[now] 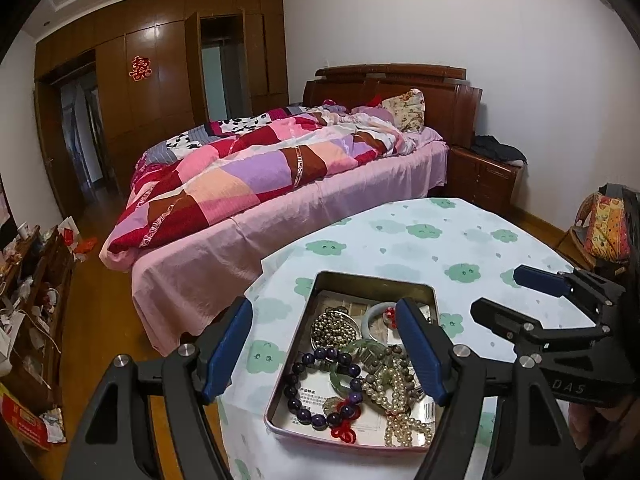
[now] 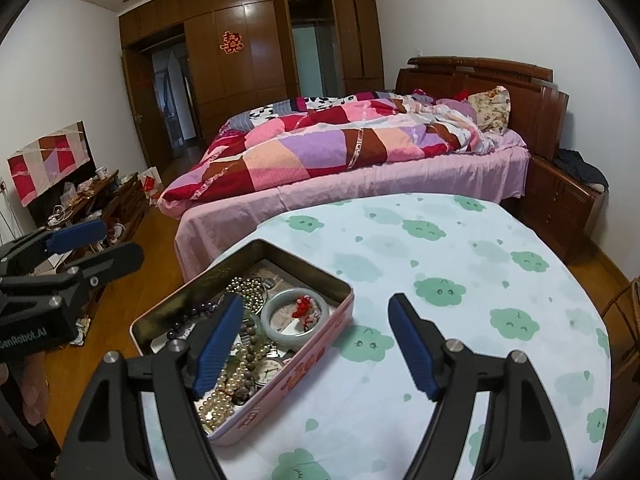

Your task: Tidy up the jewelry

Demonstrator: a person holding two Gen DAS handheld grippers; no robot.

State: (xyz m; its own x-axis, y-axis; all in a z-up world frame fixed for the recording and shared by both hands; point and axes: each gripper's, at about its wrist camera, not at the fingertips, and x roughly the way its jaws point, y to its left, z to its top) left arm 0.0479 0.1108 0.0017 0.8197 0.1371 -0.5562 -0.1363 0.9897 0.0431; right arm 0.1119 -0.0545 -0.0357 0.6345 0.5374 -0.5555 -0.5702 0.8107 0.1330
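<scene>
Jewelry is all heaped in one open tin, w/ nothing laid out on the cloud-print tablecloth beyond it. Left gripper hangs just above the tin, jaws wide apart & empty; dark bead bracelet, pearl strand & pale bangle sit right under/ahead of it. Right gripper is also spread wide, holding nothing, tin under its left finger. Fits either pieces waiting to be sorted out, or already gathered back in; can't tell which.
</scene>
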